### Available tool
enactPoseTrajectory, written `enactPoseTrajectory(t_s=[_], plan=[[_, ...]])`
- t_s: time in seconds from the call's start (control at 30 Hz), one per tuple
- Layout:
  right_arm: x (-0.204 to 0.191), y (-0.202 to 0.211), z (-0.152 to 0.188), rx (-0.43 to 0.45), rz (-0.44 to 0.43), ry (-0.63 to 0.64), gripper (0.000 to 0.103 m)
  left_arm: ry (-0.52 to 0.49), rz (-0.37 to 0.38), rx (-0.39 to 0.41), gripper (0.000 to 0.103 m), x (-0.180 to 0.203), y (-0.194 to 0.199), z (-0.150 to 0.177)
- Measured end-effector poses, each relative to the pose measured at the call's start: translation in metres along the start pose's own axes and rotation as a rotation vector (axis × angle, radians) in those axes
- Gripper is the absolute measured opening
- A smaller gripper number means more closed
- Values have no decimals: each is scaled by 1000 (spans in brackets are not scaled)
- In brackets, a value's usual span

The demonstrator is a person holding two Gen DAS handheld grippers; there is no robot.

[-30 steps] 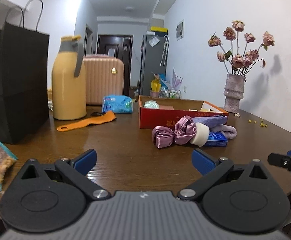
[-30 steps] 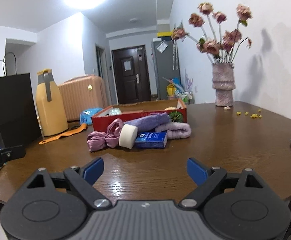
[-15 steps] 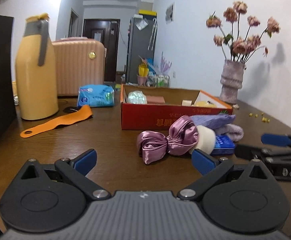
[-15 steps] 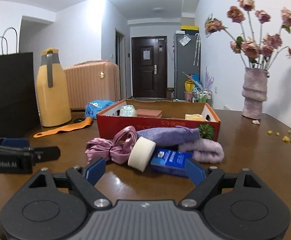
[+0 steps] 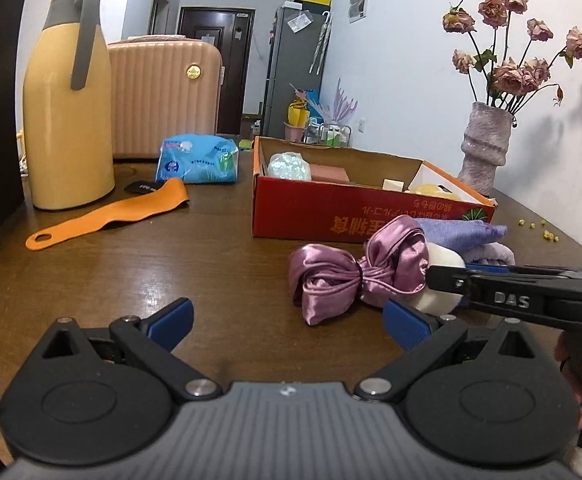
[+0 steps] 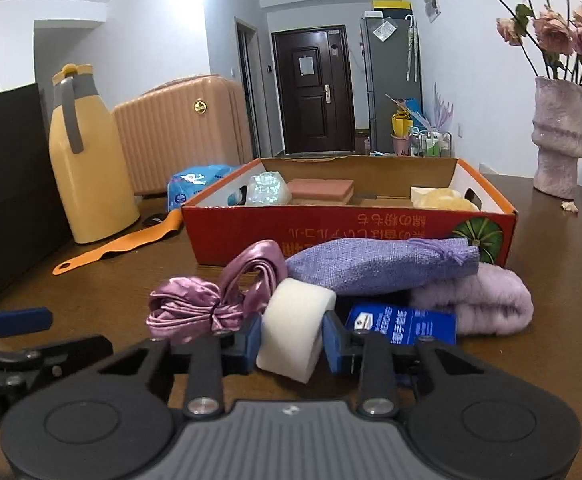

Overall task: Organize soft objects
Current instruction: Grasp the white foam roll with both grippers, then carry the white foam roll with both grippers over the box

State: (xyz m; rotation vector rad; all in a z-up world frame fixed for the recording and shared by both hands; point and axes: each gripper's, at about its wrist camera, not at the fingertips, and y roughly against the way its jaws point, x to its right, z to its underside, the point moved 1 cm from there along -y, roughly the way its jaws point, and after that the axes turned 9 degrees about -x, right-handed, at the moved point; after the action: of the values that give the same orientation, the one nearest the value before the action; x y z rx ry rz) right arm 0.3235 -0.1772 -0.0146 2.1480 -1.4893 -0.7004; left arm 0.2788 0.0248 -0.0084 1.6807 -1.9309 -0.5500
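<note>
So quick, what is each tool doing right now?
Left tool: open, holding nothing.
Right tool: its jaws have just been closing, now shut on the white sponge.

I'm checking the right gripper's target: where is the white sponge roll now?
In the right wrist view the white sponge roll sits between the right gripper pads, on the table in front of the red box, beside the pink satin bow.
</note>
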Motion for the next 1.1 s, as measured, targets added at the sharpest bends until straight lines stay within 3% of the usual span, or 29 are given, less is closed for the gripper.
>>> enactPoseTrajectory(t_s=[0.1,0.27,0.33,0.47,0.67,0.77,0.83,0.87,0.93,1.03,1.1], plan=[[4,23,16,-10,-84,-47,31,3,13,-8,103,5,8,5],[17,57,52,-98,-356,-170,32,-24,67,-4,103,24,27,15],[26,59,63,-120,-347,-209,38,-35,69,-12,103,31,26,19],[38,65,71,-105,-211,-236,43,-36,86,-33,103,42,25,24],[48,72,68,-47,-209,-257,42,-11,151,-69,99,54,21,25],[48,64,68,-62,-212,-271,39,-19,169,-95,83,63,13,24],[50,60,68,-67,-221,-284,35,-20,198,-126,66,65,6,23],[49,58,68,-68,-224,-290,34,-9,227,-148,64,65,2,23],[48,55,68,-73,-226,-290,28,24,287,-193,46,64,-5,24],[48,52,69,-74,-243,-294,21,61,361,-217,28,64,-12,25],[47,51,69,-74,-238,-283,21,62,385,-219,24,64,-13,25]])
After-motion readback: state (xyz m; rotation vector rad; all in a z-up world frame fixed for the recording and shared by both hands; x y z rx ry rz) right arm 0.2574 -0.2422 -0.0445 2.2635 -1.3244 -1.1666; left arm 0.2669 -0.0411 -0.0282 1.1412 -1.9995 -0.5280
